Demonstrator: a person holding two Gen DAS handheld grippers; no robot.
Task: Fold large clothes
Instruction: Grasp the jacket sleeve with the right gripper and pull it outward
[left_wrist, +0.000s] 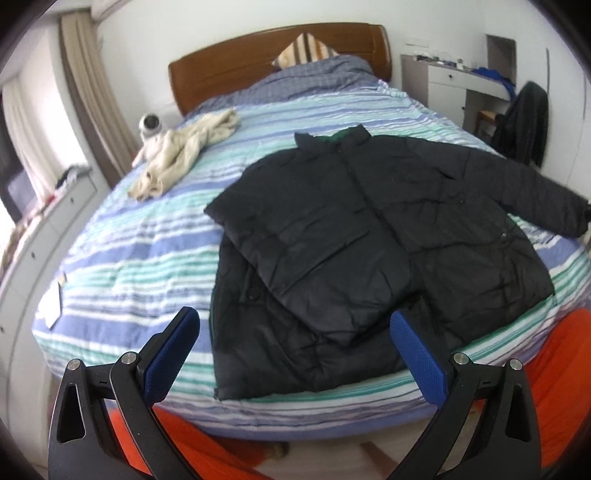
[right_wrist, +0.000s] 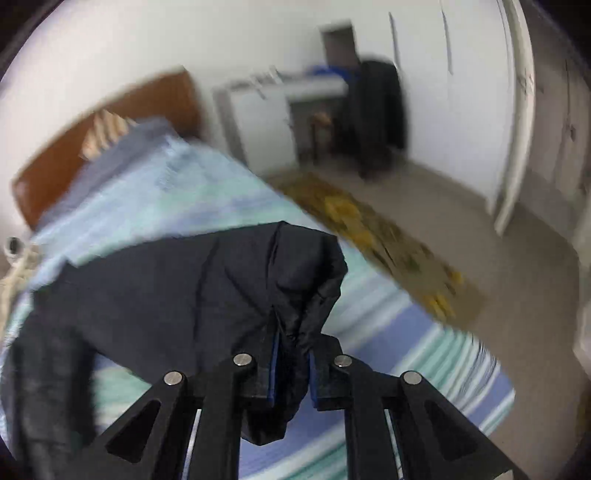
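Jacket (left_wrist: 369, 229) – black, puffy, one sleeve folded over – pinched by right tool (right_wrist: 291, 365); left tool (left_wrist: 295, 354) open

- Jacket (left_wrist: 369, 236): black, with dark green showing inside the collar.
- Bedspread (left_wrist: 140, 251): stripes of blue, teal and white.
- Quilt (left_wrist: 314, 74) by the headboard: grey-blue check.
- Headboard (left_wrist: 229, 62): brown wood.
- Pillow (left_wrist: 303, 50): tan and white stripes.
- Crumpled garment (left_wrist: 184, 151): cream.
- Left tool (left_wrist: 295, 354): black with blue pads.
- Rug (right_wrist: 373, 236): olive with yellow patches.

Free: striped bed (left_wrist: 122, 236) left of black jacket (left_wrist: 332, 229) | Obstacles: cream garment (left_wrist: 184, 147) near headboard (left_wrist: 236, 62); white camera (left_wrist: 150, 123) beside it at bed's edge
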